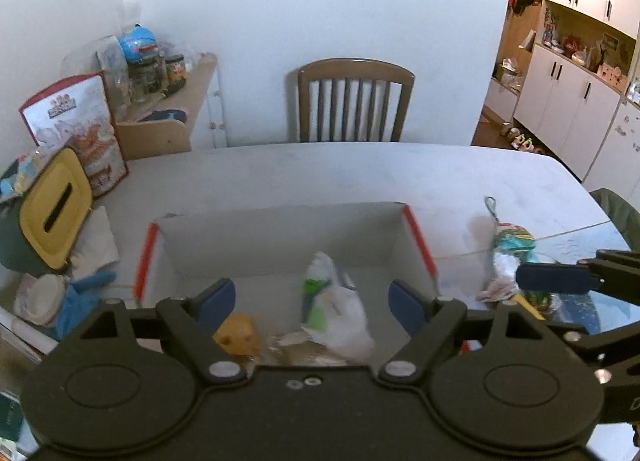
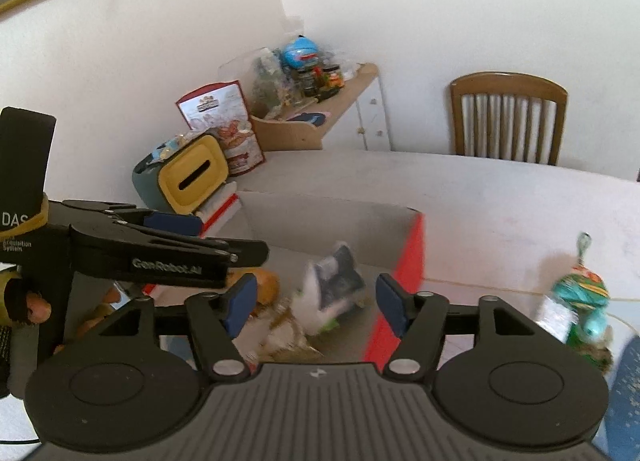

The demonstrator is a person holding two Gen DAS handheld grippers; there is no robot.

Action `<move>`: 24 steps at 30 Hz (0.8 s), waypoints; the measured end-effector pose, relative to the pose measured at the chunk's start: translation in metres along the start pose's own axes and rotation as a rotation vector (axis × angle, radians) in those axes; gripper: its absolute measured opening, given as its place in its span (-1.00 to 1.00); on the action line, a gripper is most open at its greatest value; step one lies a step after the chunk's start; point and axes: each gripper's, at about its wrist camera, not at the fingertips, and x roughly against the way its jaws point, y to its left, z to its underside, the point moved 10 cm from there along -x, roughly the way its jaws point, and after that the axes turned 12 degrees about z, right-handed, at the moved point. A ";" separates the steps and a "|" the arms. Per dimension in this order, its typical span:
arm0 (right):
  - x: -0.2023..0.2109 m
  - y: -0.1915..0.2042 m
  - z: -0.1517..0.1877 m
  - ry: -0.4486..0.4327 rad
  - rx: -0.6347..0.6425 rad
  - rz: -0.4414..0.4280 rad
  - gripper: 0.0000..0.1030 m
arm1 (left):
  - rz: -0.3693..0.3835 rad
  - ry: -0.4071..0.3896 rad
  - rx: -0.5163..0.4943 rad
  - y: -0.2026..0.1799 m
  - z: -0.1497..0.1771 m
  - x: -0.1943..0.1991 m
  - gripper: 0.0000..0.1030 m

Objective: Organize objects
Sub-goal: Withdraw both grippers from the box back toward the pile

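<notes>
Both grippers [image 1: 312, 299] [image 2: 312, 301] gape empty – blurred white-green packet [image 1: 332, 309] in box [image 1: 280, 237], long axis pointing away.

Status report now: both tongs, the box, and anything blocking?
Left tongs open, empty, over the box. Right tongs open, empty. White-green packet blurred inside box. Colourful toy outside on table; nothing blocking.

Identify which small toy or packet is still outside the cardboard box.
The colourful striped toy with a loop, lying on the table right of the box; the yellow toy and white packet lie inside.
</notes>
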 end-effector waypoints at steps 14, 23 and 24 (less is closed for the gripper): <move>0.030 -0.152 0.065 0.056 -0.062 0.186 0.29 | 0.084 0.051 -0.046 -0.105 0.014 -0.047 0.97; 0.026 -0.207 0.100 0.100 -0.040 0.229 0.29 | 0.112 0.112 -0.030 -0.161 0.027 -0.090 0.99; 0.024 -0.211 0.103 0.107 -0.038 0.226 0.29 | 0.111 0.116 -0.025 -0.165 0.028 -0.094 0.99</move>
